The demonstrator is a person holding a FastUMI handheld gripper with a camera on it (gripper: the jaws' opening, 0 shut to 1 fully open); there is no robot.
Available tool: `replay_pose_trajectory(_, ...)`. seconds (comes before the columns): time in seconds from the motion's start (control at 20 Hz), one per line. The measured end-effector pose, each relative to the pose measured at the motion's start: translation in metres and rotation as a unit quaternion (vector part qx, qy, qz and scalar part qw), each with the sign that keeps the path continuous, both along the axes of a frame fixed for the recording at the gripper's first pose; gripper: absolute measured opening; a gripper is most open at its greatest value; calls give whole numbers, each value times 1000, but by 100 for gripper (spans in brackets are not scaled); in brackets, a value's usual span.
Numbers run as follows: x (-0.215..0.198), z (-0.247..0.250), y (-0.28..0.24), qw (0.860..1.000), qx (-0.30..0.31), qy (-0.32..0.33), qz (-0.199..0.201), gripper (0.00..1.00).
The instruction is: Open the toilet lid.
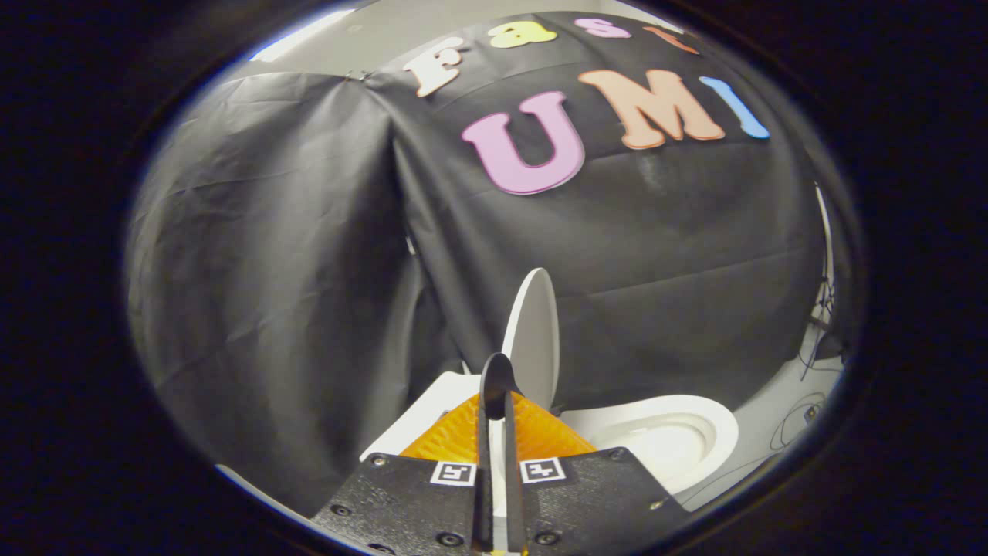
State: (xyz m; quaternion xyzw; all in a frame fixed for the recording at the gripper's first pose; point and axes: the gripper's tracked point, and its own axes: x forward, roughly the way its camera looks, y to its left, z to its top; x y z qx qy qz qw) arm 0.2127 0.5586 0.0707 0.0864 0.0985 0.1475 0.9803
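A: Entry on the toilet lid (532, 332). It stands raised, close to upright, seen nearly edge-on, its pale underside turned toward the bowl.

B: Agreed. Bowl (664, 436) is exposed, white, its rim lying to the right of the fingers and just past them. The lid rises from the back of the bowl, against the black cloth wall (293, 255).

A: The claw (496, 386)?

B: Narrow. The two fingers run forward side by side with only a slim gap between them, the tips meeting or almost meeting. I see nothing gripped between them.

A: Contact with the lid?

B: Cannot tell. The fingertips sit directly in front of the lid's lower part, overlapping it from this angle, so touching or just short of it is not readable.

A: Other items?

B: A white flat surface (432, 409) to the left of the fingers, beside the lid's base; likely the tank top, not certain. Loose cables (803, 409) on the pale floor (764, 421) beyond the bowl, at the foot of the cloth.
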Motion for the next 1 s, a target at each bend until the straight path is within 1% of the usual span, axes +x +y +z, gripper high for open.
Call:
replay_pose_trajectory(0.35,6,-5,70,996,-24,2,83,9)
replay_pose_trajectory(0.55,9,-12,100,992,-40,7,117,9)
replay_pose_trajectory(0.7,12,-16,116,989,-53,13,134,10)
replay_pose_trajectory(0.8,14,-17,124,989,-58,12,138,12)
replay_pose_trajectory(1.0,14,-19,121,989,-56,7,139,15)
